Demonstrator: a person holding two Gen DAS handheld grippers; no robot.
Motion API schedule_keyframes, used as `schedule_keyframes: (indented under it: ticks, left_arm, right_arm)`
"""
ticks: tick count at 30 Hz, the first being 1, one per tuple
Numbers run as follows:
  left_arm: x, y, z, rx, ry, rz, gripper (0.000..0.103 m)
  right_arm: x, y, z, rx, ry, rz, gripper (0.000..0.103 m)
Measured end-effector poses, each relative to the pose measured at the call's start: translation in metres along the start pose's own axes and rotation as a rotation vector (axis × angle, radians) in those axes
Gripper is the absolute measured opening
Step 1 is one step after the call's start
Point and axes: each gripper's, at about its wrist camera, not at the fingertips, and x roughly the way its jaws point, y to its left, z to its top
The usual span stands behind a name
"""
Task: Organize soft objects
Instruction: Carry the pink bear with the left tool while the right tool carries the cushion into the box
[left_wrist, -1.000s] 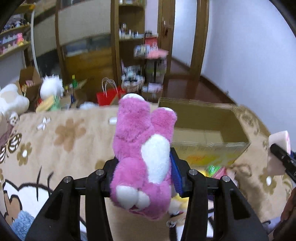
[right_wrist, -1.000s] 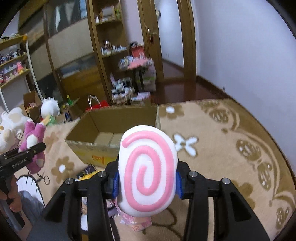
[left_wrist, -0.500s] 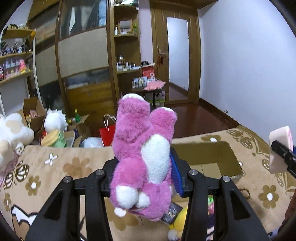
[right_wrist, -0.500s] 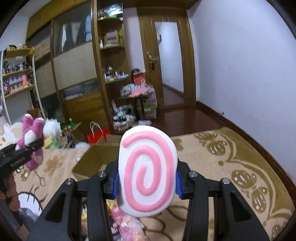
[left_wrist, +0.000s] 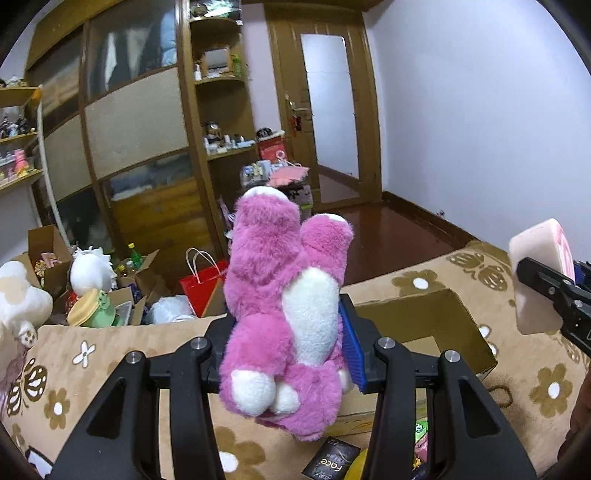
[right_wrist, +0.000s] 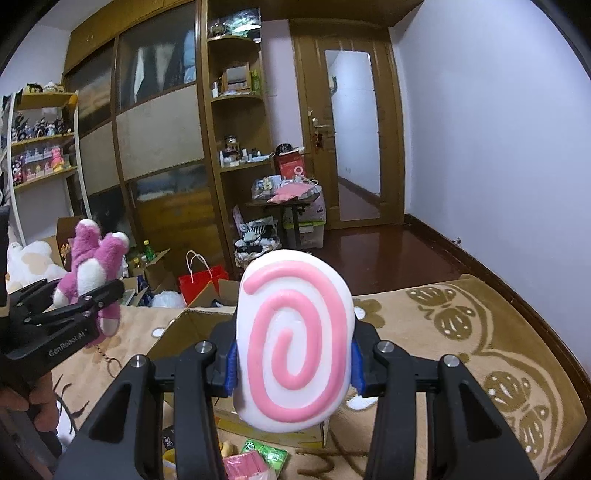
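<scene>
both loads have risen clear of the blanket in the last second: left tongs (left_wrist: 288, 354) pinching the pink plush bear (left_wrist: 284, 295), right tongs (right_wrist: 293, 356) pinching the swirl cushion (right_wrist: 293, 343), held above the open cardboard box (left_wrist: 443, 332), likely their destination.

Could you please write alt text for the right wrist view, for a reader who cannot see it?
The right claw grips a white cushion with a pink swirl, held above an open cardboard box on a beige flowered blanket. At far left the left claw holds a pink plush. Behind are wooden shelves and a door.
</scene>
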Motion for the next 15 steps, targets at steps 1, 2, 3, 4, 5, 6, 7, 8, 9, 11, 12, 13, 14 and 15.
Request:
schedule_keyframes:
  ticks: [1,2,3,4,5,6,7,8,9,11,12,13,14,15]
  left_arm:
    - [0.003,-0.001,-0.001,-0.003,0.004,-0.006,0.046]
    - [0.007,-0.002,-0.002,-0.011,0.006,-0.014,0.046]
    - [0.009,-0.001,-0.002,-0.015,0.006,-0.012,0.046]
    - [0.012,-0.003,-0.004,-0.016,0.009,-0.01,0.046]
    - [0.015,-0.005,-0.005,-0.011,0.014,-0.016,0.046]
    - [0.019,-0.006,-0.006,-0.005,0.023,-0.023,0.046]
    - [0.024,-0.008,-0.007,0.002,0.033,-0.028,0.046]
    - [0.029,-0.01,-0.009,0.007,0.043,-0.032,0.046]
    - [0.031,-0.01,-0.01,0.009,0.049,-0.035,0.046]
    - [0.039,-0.012,-0.014,0.015,0.068,-0.046,0.046]
    - [0.043,-0.012,-0.016,0.02,0.082,-0.057,0.046]
    - [0.047,-0.013,-0.018,0.024,0.094,-0.066,0.046]
    - [0.049,-0.013,-0.019,0.025,0.1,-0.072,0.046]
    - [0.052,-0.014,-0.021,0.024,0.107,-0.081,0.046]
  right_arm:
    - [0.005,0.001,-0.001,-0.006,0.005,0.002,0.048]
    - [0.01,0.002,-0.001,-0.009,0.01,0.005,0.048]
    - [0.011,0.001,-0.003,-0.011,0.012,0.009,0.048]
    - [0.016,0.002,-0.004,-0.013,0.019,0.012,0.048]
    - [0.02,0.003,-0.004,-0.015,0.023,0.013,0.048]
    - [0.025,0.003,-0.005,-0.016,0.029,0.016,0.048]
    - [0.03,0.004,-0.006,-0.016,0.036,0.019,0.048]
    - [0.032,0.004,-0.007,-0.016,0.041,0.02,0.048]
    - [0.036,0.004,-0.009,-0.016,0.048,0.021,0.048]
    - [0.043,0.007,-0.01,-0.015,0.063,0.028,0.048]
    - [0.046,0.007,-0.012,-0.015,0.071,0.031,0.048]
    - [0.049,0.006,-0.014,-0.015,0.081,0.035,0.048]
    - [0.051,0.007,-0.017,-0.014,0.091,0.038,0.048]
    - [0.053,0.007,-0.018,-0.012,0.098,0.041,0.048]
